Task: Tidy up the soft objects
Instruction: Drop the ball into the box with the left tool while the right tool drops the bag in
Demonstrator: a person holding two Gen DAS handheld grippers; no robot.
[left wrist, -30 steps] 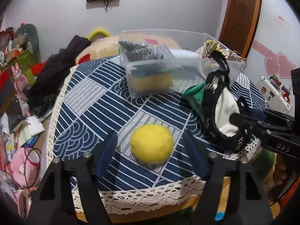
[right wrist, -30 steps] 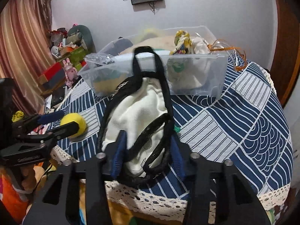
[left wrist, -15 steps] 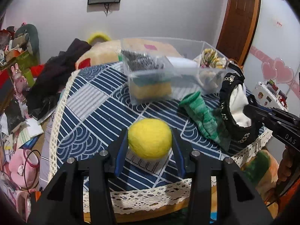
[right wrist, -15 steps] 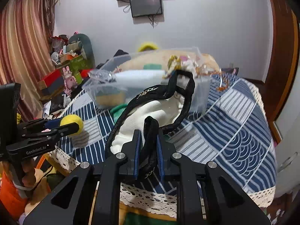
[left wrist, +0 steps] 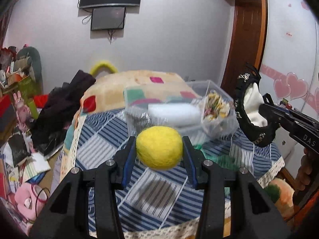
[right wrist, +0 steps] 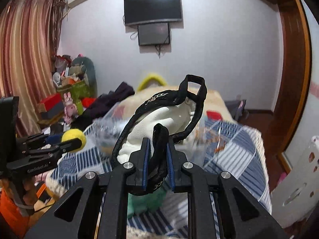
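In the left wrist view, a yellow ball (left wrist: 159, 147) is pinched between the pads of the left gripper (left wrist: 159, 151) and held above the table (left wrist: 95, 145), presumably for carrying to the clear bin (left wrist: 209, 107) just beyond. In the right wrist view, a black-trimmed white pouch (right wrist: 165, 119) is clamped by its strap in the right gripper (right wrist: 158, 159), its body hanging forward of the pads, clear of the table.

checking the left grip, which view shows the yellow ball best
The left wrist view: the yellow ball fills the centre, pressed between both fingers of the left gripper, clear of the tablecloth. In the right wrist view it is small, at the left edge, half hidden by a finger.
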